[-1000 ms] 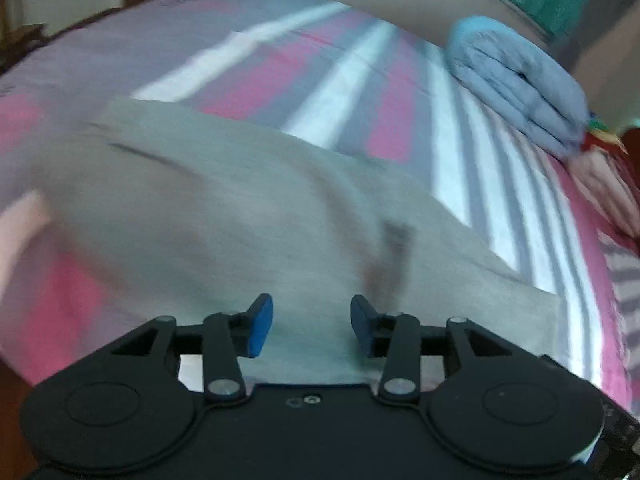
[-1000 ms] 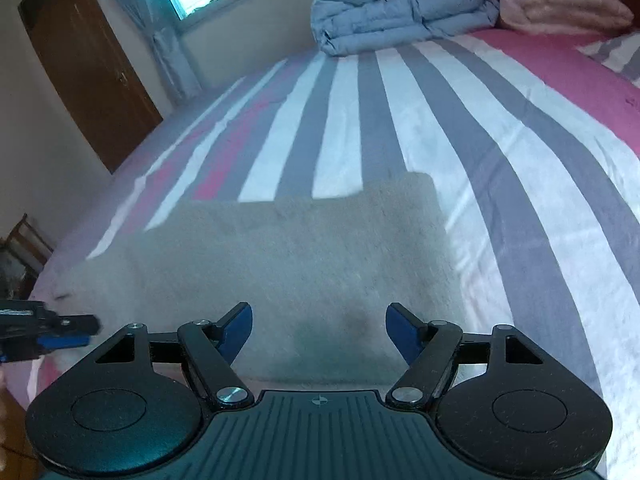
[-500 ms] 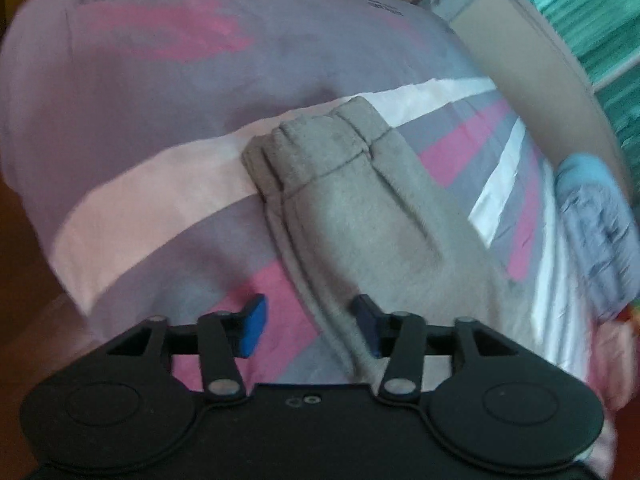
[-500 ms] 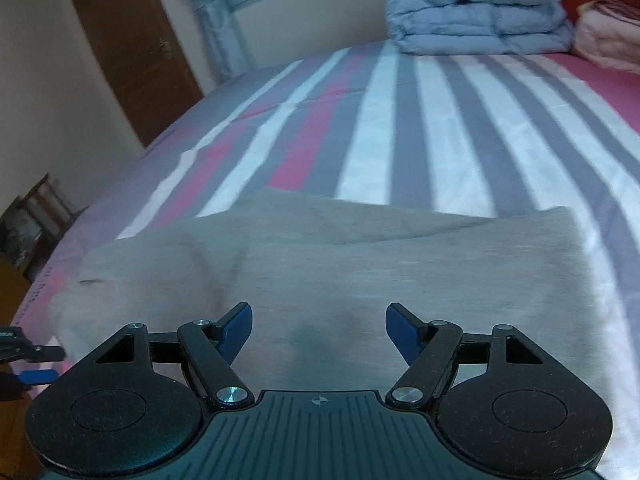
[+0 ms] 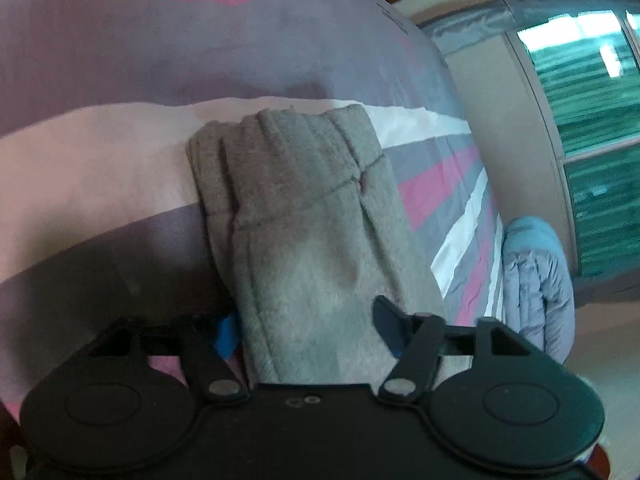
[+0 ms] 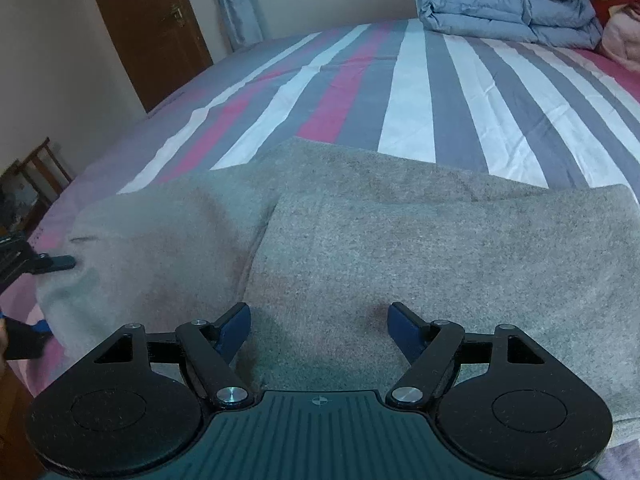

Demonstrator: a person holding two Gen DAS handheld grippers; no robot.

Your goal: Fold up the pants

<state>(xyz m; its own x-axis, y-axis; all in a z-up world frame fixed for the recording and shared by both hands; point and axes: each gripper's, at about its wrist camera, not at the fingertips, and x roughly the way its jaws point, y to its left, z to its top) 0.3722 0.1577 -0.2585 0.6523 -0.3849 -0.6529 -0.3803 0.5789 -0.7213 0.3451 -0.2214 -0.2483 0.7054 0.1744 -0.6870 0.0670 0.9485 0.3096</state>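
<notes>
Grey fleece pants (image 6: 360,240) lie folded lengthwise on a striped bed. In the left wrist view the cuffed leg end (image 5: 304,184) points away from me and the fabric runs between my fingers. My left gripper (image 5: 306,326) is open, one finger on each side of the pants leg, the left fingertip (image 5: 228,334) partly hidden by fabric. My right gripper (image 6: 318,326) is open just above the upper fold of the pants. The left gripper also shows in the right wrist view (image 6: 44,292) at the pants' left end.
The bed sheet (image 6: 412,92) has pink, grey and white stripes. A folded blue duvet (image 6: 504,0) and pink bedding (image 6: 624,36) lie at the far end. A wooden door (image 6: 148,28) and a chair (image 6: 36,176) stand left of the bed. The bed edge is near the cuffs.
My left gripper has closed in on the cuffed end, and the fabric now lies between its open fingers. My right gripper moved lower and closer to the upper fold.
</notes>
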